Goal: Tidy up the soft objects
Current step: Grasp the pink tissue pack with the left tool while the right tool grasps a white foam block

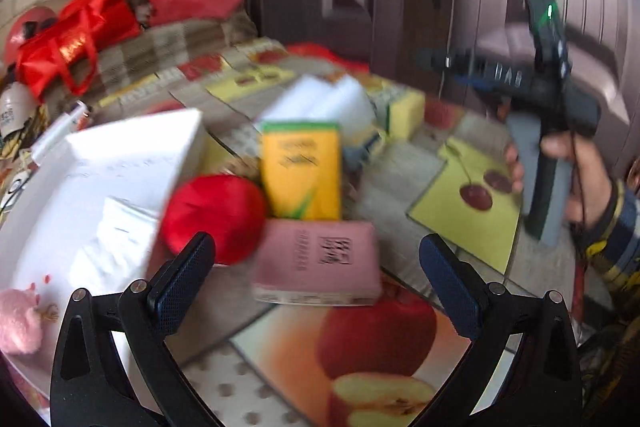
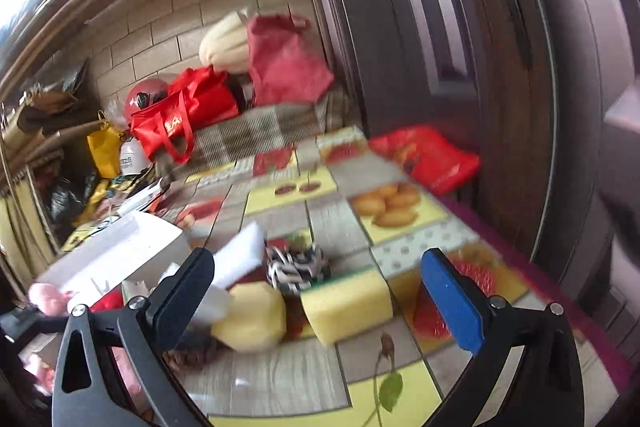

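Both grippers hover over the table (image 2: 280, 383), fingers spread wide, nothing held: left gripper (image 1: 316, 279) lower centre above pink pack (image 1: 320, 263) and red ball (image 1: 214, 217); right gripper (image 2: 318, 291) lower centre above yellow sponge (image 2: 348, 303). Right hand (image 1: 576, 183) grips its handle at right of the left view. Labels blurred, unreadable.

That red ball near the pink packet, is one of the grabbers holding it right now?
No. The red ball rests on the table beside the pink packet, and the left gripper is wide open with nothing between its fingers.
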The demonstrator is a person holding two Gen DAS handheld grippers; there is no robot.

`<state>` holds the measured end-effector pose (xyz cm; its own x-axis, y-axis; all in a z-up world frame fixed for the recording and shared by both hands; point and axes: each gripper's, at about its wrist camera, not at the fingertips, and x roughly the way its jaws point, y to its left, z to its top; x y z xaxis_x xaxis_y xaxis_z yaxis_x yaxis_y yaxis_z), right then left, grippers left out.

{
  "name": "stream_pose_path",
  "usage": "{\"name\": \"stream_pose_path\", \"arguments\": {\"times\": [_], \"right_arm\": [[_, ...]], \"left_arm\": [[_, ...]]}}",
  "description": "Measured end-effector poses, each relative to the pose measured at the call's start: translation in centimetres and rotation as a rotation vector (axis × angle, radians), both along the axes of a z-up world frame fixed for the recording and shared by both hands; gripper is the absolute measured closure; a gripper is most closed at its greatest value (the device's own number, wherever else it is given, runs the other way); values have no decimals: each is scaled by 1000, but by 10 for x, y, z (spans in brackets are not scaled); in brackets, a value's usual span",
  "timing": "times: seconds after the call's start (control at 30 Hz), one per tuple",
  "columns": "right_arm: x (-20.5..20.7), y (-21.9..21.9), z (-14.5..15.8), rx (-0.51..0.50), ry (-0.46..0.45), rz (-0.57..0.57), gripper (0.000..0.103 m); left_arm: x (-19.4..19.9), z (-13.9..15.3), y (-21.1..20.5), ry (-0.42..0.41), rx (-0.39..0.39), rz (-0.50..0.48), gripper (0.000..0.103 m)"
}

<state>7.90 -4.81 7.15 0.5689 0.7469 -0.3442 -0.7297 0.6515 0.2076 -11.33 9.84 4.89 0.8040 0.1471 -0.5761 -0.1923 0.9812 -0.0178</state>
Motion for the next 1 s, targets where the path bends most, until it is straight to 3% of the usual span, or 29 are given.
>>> {"name": "stream_pose_path", "arguments": {"times": [0.17,0.27,0.4,0.47,0.63,0.83,0.93,0.97,1.0], "right_arm": [[13,-2,-8,-24,91,34,0],[11,3,-10,-29,104,87,0],[5,7,-10,3,115,195,3],[-6,15,-8,-13,63,257,4],[-31,41,-4,-166,-122,342,20],[-33,71,-12,-273,-149,450,38],[-35,82,-14,-295,-157,493,41],[-36,87,-15,-308,-162,505,46],[-37,91,-17,-327,-163,522,65]], "left_arm": [[33,-18,-12,147,-20,13,2],[39,-26,-10,183,-47,7,30],[44,-32,4,204,-128,-12,30],[41,-32,9,190,-160,-18,30],[36,-27,6,166,-138,-11,30],[30,-24,5,155,-130,-9,30],[31,-24,8,157,-141,-6,30],[31,-25,9,157,-145,-7,30],[31,-25,10,156,-147,-6,30]]}}
